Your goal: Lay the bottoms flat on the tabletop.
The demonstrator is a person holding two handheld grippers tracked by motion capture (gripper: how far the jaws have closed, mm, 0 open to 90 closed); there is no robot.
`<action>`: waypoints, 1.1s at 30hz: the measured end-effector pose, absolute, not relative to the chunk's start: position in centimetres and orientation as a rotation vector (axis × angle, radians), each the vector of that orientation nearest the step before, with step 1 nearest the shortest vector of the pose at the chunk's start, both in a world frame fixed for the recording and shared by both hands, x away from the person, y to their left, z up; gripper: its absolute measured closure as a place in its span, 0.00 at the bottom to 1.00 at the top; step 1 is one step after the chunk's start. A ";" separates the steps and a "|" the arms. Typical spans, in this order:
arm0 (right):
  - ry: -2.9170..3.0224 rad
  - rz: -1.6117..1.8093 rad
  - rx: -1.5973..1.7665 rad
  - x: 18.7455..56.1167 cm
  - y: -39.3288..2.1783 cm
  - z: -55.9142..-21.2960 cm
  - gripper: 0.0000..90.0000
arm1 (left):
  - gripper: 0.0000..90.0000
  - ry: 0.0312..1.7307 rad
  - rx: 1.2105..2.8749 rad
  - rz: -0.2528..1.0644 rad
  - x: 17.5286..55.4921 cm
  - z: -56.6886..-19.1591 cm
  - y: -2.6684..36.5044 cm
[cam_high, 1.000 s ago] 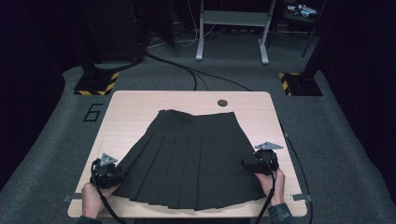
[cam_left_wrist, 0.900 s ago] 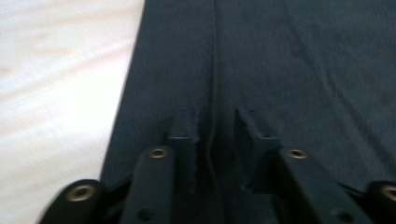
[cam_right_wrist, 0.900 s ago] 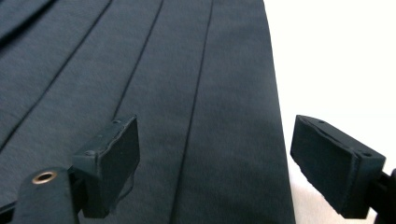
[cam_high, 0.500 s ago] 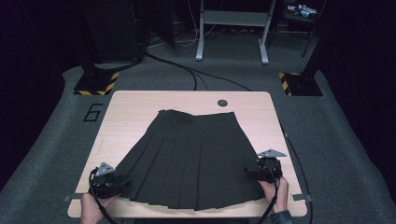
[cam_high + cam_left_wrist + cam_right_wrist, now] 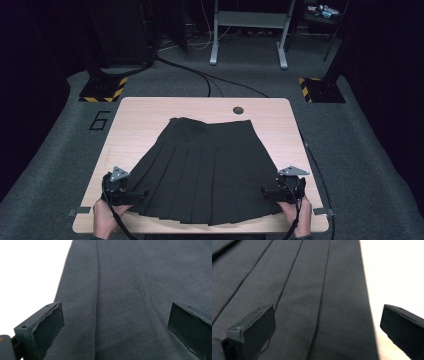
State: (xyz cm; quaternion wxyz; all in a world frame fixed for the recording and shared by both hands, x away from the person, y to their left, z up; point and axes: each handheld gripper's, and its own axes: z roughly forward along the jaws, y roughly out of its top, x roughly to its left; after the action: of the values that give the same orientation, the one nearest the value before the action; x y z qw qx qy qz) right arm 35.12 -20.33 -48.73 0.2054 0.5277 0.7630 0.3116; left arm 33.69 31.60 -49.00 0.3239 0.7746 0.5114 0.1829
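skirt (image 5: 207,170): spread flat on the table (image 5: 140,112), hem toward the person | left gripper (image 5: 131,196), right gripper (image 5: 270,192): jaws just opened wide, nothing held | spreading judged done; folding not begun

Lab: hazard-striped bases (image 5: 103,92), floor cables (image 5: 210,80).

Legible marking: one numeral "6" (image 5: 100,120), black, on the grey floor mat just left of the desk's (image 5: 150,112) far-left corner.
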 end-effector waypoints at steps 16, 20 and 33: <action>2.203 0.818 1.498 35.2 -19.2 -52.1 0.00 | 0.00 1.423 2.012 0.537 33.7 -52.7 30.8; 2.181 0.839 1.492 35.4 -19.3 -52.2 0.00 | 0.00 1.416 2.003 0.545 34.0 -52.8 30.8; 2.158 0.840 1.507 38.4 -19.5 -52.3 0.00 | 0.00 1.409 2.028 0.536 37.4 -52.6 30.5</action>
State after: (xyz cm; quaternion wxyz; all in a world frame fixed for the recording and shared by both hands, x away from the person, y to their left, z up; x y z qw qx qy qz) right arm 38.40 -19.50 -52.27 0.1883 0.5357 0.7671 0.2986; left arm 37.41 30.49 -52.63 0.3027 0.7649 0.5315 0.2023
